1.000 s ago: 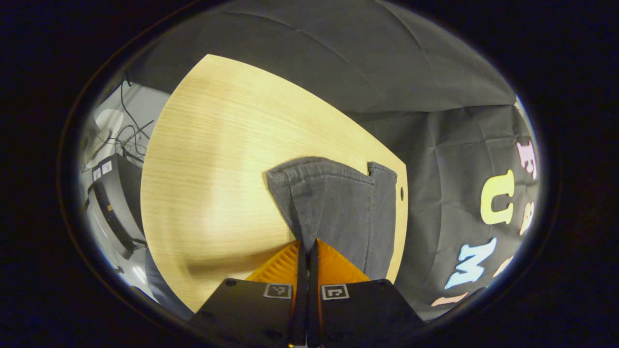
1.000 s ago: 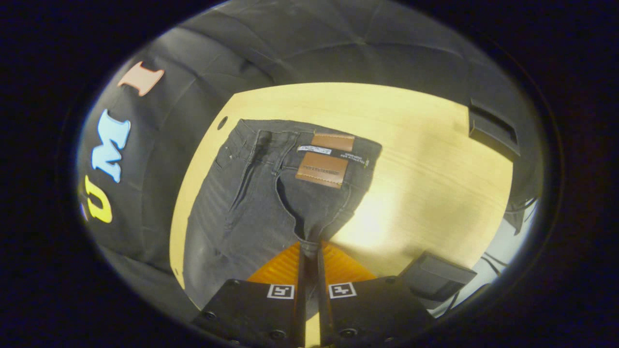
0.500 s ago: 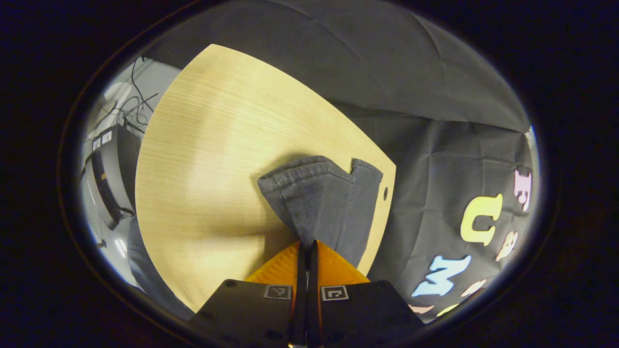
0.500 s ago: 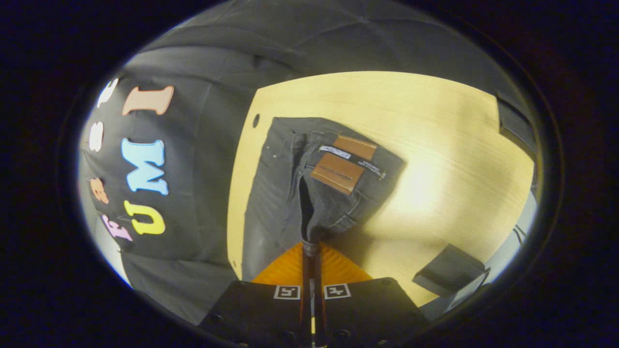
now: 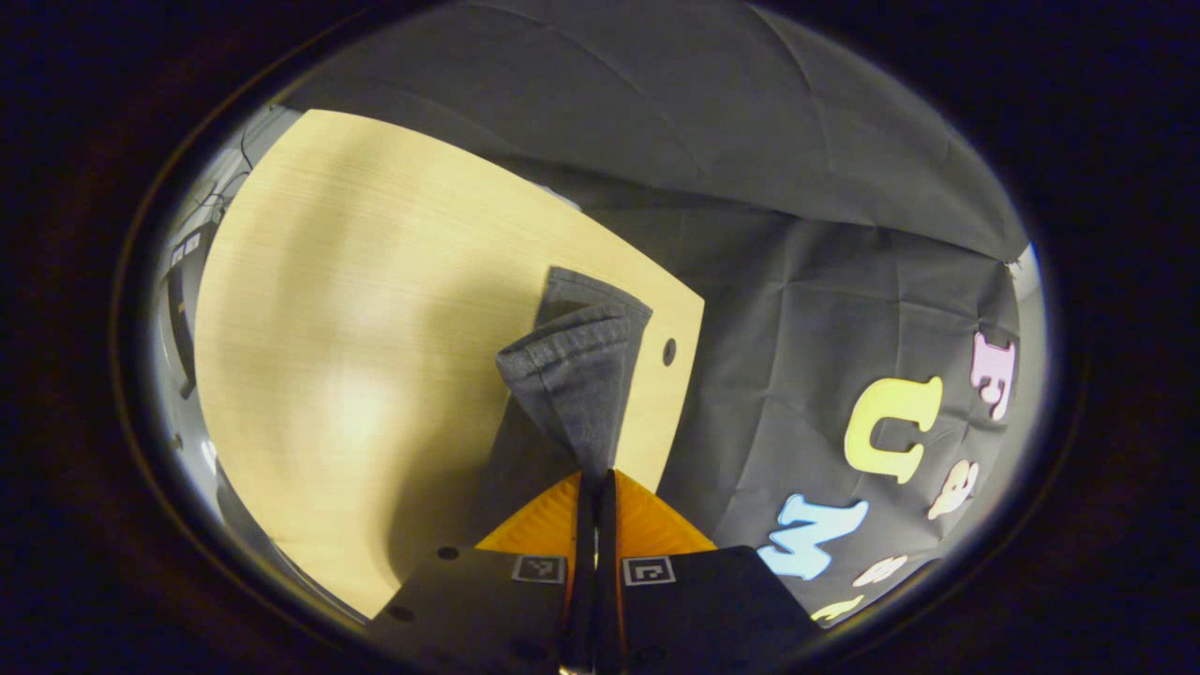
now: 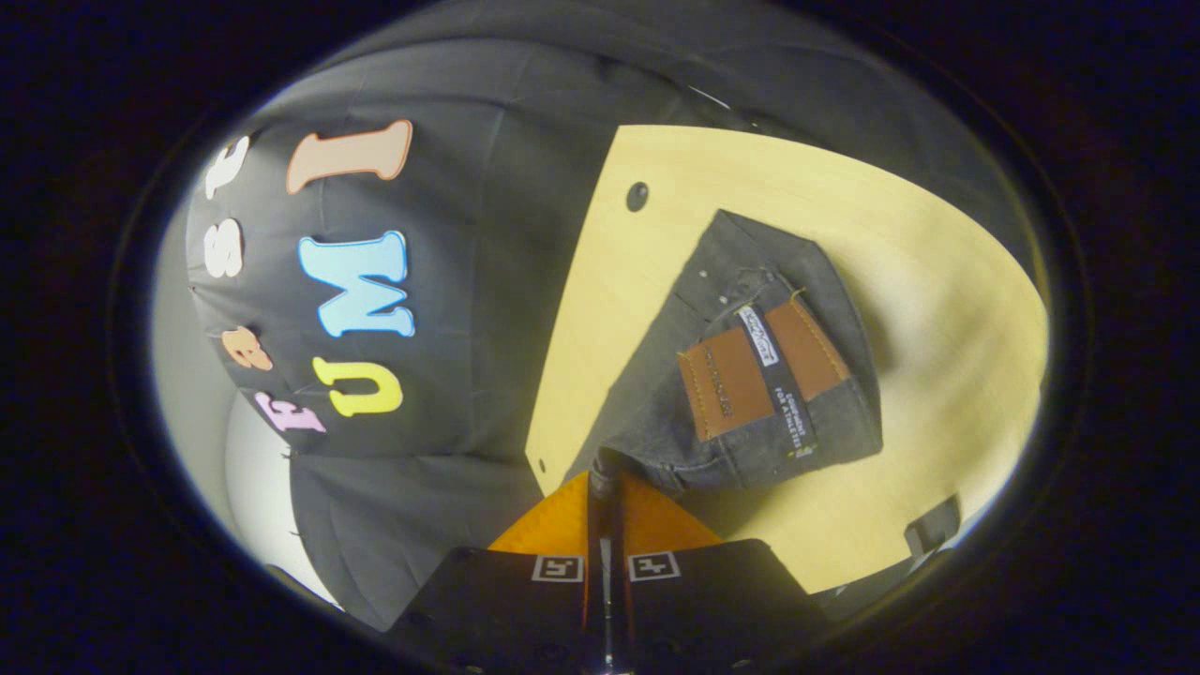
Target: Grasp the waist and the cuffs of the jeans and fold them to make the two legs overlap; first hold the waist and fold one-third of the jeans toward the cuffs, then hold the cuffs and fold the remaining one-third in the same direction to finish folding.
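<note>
Left gripper view: we see the wooden table [image 5: 356, 309] at left, and, right of centre, the dark jeans [image 5: 577, 375] lifted at a hemmed cuff [image 5: 572, 339] above a second leg lying flat near the table's edge. The left gripper [image 5: 594, 480] has both fingers pinched together on the denim just below that cuff. A small round hole [image 5: 669, 352] in the tabletop sits just beside the cloth.

Right gripper view: right of the booth's cloth wall we see the table [image 6: 609, 309], and on it the waist end of the jeans [image 6: 750, 375], with a brown leather patch [image 6: 764, 370] facing up. The right gripper [image 6: 605, 483] is clamped on a gathered fold of denim at the near edge.
</note>
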`<state>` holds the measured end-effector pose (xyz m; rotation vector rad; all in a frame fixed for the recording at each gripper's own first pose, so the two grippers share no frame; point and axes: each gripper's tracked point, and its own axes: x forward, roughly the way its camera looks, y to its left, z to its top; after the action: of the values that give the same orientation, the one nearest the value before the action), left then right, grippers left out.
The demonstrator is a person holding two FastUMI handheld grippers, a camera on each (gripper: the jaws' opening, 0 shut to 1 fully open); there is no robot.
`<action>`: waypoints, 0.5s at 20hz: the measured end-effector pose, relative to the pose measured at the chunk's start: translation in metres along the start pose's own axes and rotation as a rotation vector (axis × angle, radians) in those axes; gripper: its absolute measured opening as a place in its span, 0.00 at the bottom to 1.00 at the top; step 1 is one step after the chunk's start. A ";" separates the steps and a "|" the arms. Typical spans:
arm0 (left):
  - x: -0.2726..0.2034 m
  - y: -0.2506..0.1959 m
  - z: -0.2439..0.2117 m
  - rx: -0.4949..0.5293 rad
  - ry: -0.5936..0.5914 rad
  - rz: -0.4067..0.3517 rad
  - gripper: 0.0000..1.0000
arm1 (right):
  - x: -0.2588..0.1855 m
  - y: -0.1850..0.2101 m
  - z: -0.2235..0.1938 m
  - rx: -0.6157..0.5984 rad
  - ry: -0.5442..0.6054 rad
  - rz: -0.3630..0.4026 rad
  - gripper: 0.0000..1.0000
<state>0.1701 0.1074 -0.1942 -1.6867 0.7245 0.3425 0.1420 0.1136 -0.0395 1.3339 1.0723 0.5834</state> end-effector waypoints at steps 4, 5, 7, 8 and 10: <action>0.036 -0.025 0.008 -0.007 -0.004 0.019 0.08 | 0.031 0.020 0.038 0.009 0.003 -0.017 0.02; 0.047 -0.030 0.009 -0.014 0.004 0.018 0.03 | 0.040 0.022 0.048 0.019 -0.009 -0.025 0.02; 0.072 -0.038 0.007 0.018 0.012 0.012 0.03 | 0.062 0.022 0.069 0.049 -0.036 -0.017 0.02; 0.083 -0.042 0.006 0.046 0.018 0.007 0.03 | 0.074 0.020 0.077 0.061 -0.050 -0.013 0.02; 0.107 -0.044 0.010 0.096 0.020 0.020 0.08 | 0.096 0.012 0.091 0.087 -0.086 -0.019 0.03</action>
<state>0.2806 0.0914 -0.2252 -1.5949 0.7619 0.3002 0.2659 0.1542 -0.0648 1.4101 1.0487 0.4654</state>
